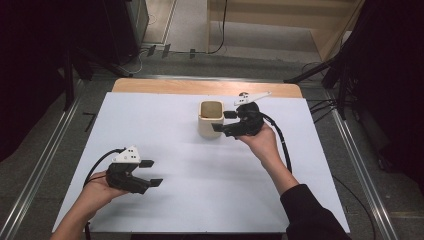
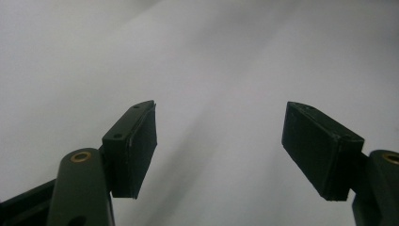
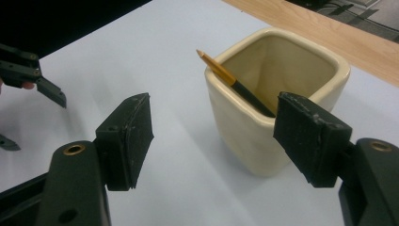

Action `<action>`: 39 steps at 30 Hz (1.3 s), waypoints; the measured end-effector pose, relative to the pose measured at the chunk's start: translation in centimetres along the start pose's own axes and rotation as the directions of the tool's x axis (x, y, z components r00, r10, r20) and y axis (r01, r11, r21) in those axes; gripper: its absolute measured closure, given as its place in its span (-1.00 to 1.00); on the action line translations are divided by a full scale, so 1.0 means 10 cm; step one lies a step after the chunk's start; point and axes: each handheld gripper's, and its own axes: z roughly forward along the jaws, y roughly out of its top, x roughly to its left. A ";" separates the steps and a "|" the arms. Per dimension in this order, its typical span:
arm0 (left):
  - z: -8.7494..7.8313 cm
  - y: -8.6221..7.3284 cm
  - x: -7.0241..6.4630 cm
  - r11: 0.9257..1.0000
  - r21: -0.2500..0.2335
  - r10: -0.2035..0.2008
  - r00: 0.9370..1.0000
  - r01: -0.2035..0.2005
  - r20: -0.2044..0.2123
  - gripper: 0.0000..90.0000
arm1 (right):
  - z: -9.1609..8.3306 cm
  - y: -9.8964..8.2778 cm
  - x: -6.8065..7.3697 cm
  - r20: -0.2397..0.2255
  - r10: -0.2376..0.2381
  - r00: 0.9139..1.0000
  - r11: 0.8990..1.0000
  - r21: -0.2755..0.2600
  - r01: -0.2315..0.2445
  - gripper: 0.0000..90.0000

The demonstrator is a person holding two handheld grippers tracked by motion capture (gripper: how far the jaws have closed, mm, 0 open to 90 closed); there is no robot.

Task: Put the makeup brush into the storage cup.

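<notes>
Right gripper [image 1: 223,121]: jaws wide apart, nothing btwn the pads, no contact w/ anything. Sits just beside the cup, on its right, jaws aimed at the cup wall. In the right gripper view the far pad overlaps the cup rim, but a gap shows in the high view, so apart, not touching.
Why there: prob. lined up to take the cup or the pencil; jaws look wide enough to straddle one wall, not the whole cup (judgement).
Cup [image 3: 263,108]: cream, squarish, upright, toward the far edge of the worktop, a bit right of middle. Upright so it can hold the pencil.
Pencil [image 3: 221,71]: yellow top, dark lower part, leaning in the cup against the rim corner nearest the right gripper; tip sticks out above the rim, lower end hidden inside.
Why leaning: longer than the cup is deep, so it rests on the rim; the free end is the easy place to pinch.
Left gripper [image 1: 152,173]: jaws wide, empty, over bare white sheet nr the near-left corner, well apart from the cup. Looks parked, out of the way.
Worktop [image 1: 165,125]: white sheet over wood; wood strip bare along the far edge.
</notes>
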 end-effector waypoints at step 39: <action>-0.01 0.00 0.00 1.000 -0.005 0.000 1.000 0.000 -0.010 -0.39 | -0.19 -0.51 0.14 -0.062 -0.001 0.998 1.000 0.030 0.002 -0.68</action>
